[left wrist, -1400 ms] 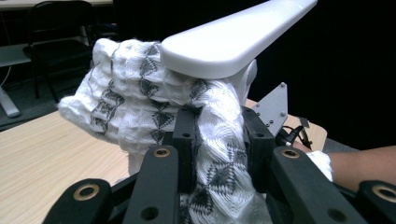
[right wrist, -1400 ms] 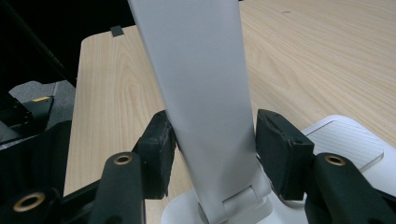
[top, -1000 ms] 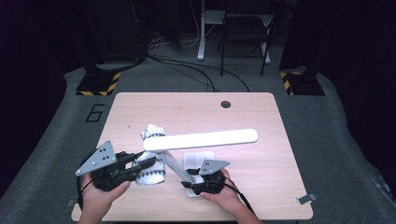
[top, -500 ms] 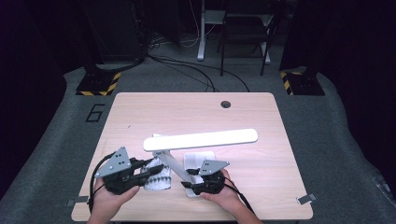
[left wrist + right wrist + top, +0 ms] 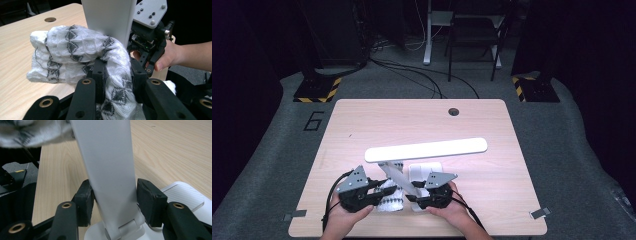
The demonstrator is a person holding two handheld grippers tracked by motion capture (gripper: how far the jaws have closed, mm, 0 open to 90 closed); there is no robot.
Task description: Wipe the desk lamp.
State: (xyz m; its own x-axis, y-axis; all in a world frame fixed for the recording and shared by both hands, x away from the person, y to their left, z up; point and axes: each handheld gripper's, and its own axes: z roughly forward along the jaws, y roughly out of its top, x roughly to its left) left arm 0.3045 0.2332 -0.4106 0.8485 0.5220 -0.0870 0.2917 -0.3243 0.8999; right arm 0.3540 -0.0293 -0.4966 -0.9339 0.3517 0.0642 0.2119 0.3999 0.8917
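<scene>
Your left gripper point(image 5: 379, 192) sits at the lower left of the high view, and its jaws are clamped on the white cloth with the grey pattern point(image 5: 75, 50). In the left gripper view the cloth runs up from between the two black jaws at the bottom centre, bends over, and bunches toward the left of the frame, lying on the wooden table point(image 5: 412, 120). Its top edge presses against the white lamp arm point(image 5: 110, 17) that rises at the upper centre.

Your right gripper point(image 5: 414, 199) is just right of it in the high view, low in the frame. In the right gripper view its pads point(image 5: 85, 202) close on both sides of the lamp arm point(image 5: 110, 177), close above the hinge where the arm meets the lamp base point(image 5: 182, 195). So this gripper is holding the lamp arm.

In the high view the lamp head point(image 5: 427, 149) stretches as a long white bar across the middle of the table, above both grippers. The cloth point(image 5: 389, 196) lies between the left gripper and the lamp arm, touching both.
</scene>
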